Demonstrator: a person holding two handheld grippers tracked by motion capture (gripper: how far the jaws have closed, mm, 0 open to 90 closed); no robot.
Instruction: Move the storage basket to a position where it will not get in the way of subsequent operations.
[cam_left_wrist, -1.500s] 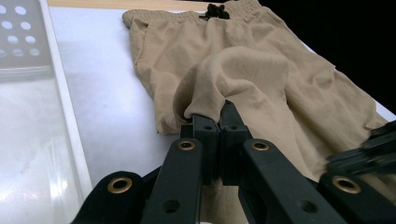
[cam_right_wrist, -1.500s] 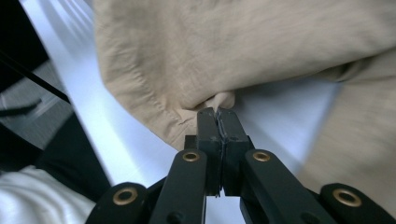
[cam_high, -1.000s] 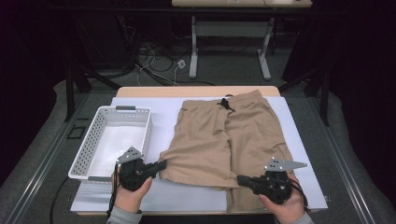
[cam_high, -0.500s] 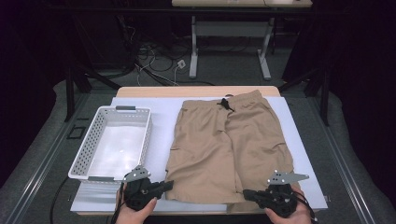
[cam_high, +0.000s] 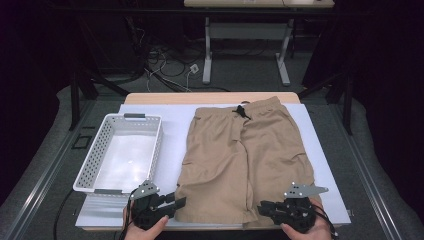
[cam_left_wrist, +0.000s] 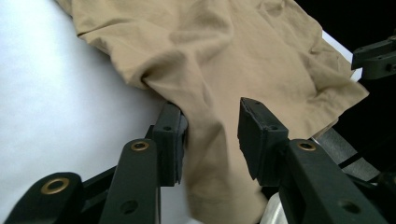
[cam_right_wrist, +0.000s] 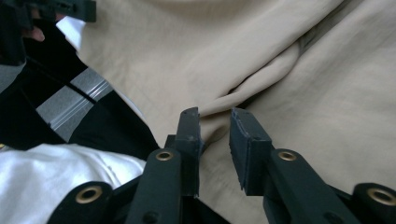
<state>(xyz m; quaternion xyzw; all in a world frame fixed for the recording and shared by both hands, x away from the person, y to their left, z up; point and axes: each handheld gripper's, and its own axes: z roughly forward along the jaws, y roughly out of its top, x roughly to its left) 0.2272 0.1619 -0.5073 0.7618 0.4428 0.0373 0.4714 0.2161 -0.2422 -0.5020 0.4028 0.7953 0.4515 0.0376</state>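
Note:
Tan shorts (cam_high: 245, 155) lie flat on the white sheet (cam_high: 170, 120), waistband far, leg hems at the near edge. My left gripper (cam_high: 180, 202) sits at the left leg's hem corner. In the left gripper view its jaws (cam_left_wrist: 210, 112) have just been opening and stand apart, with loose tan cloth (cam_left_wrist: 224, 56) between them. My right gripper (cam_high: 262, 207) is at the right leg's hem. Its jaws (cam_right_wrist: 215, 116) have also just been opening, and a soft fold of the shorts (cam_right_wrist: 327, 93) lies slack between them.
A white perforated basket (cam_high: 100, 150) stands empty on the sheet to the left of the shorts. The wooden table edge (cam_high: 210, 97) shows at the far side. Both hands are at the table's near edge. Dark floor with cables and desk legs lies beyond.
Both grippers drew the leg hems toward the near edge, so the shorts lie longer and flatter. Their jaws then parted and the cloth went slack.

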